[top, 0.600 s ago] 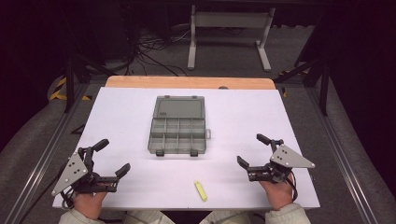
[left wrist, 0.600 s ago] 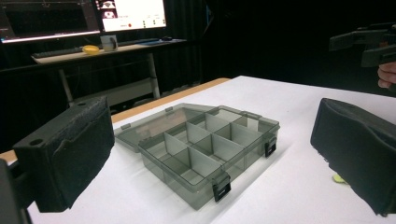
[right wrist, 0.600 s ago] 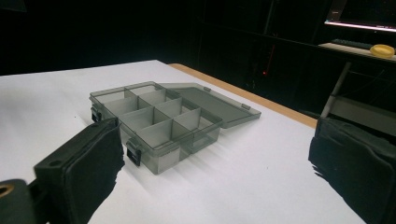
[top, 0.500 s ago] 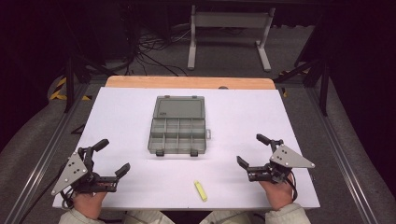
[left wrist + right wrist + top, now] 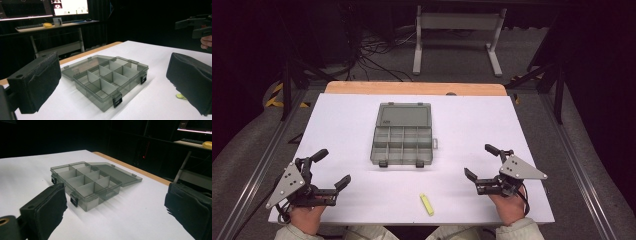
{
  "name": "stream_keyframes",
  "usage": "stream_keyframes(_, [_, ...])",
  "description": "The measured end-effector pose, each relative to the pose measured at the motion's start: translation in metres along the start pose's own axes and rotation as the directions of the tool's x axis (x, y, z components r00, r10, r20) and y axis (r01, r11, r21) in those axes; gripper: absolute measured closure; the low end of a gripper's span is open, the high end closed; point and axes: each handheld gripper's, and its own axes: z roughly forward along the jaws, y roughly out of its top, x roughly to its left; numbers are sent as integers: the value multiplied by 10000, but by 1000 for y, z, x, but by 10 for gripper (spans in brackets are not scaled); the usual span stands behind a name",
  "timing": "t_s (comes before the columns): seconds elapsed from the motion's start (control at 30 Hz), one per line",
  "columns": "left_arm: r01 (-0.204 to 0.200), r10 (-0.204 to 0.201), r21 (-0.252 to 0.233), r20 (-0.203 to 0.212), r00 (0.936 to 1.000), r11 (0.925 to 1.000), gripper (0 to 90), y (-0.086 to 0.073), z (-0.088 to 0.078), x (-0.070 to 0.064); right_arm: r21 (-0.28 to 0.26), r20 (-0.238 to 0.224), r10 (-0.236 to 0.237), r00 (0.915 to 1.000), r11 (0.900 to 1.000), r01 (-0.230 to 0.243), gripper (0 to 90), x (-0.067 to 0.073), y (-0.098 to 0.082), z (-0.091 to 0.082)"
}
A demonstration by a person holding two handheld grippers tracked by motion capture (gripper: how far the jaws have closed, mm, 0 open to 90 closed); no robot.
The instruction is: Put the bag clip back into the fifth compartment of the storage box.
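Note:
A smoky grey compartment box (image 5: 373, 148) lies open in the middle of the white table (image 5: 342, 125), its lid (image 5: 403, 115) folded flat toward the far side and its several cells bare. A small yellow piece (image 5: 426, 204) lies near the front edge. My left gripper (image 5: 333, 167) rests at the front left, open, nothing between its jaws. My right gripper (image 5: 478, 161) rests at the front right, also open and holding nothing. In the left gripper view the box (image 5: 100, 100) sits between and beyond the wide-apart jaws of my left gripper (image 5: 113, 72). The right gripper view has the box (image 5: 87, 203) ahead of my right gripper (image 5: 117, 202).
A wooden strip (image 5: 412, 88) edges the table's far side. Beyond it stand a metal stand (image 5: 457, 30) and loose cables (image 5: 372, 55) on the floor. The yellow piece (image 5: 180, 96) peeks out beside the right jaw in the left gripper view, and the other hand's gripper (image 5: 197, 23) is far right.

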Motion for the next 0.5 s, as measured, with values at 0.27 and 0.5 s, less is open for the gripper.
stream_keyframes(0.27, [-12, 12, 65, 37, 10000, 10000, 1, 1, 1, 0, 17, -38, 39, 10000, 10000, -39, 39, 0, 0, 0])
stream_keyframes(0.5, [75, -77, 111, 173, 9998, 9999, 5, 5, 5, -1, 35, -60, 17, 10000, 10000, -17, 42, 1, 1, 1])
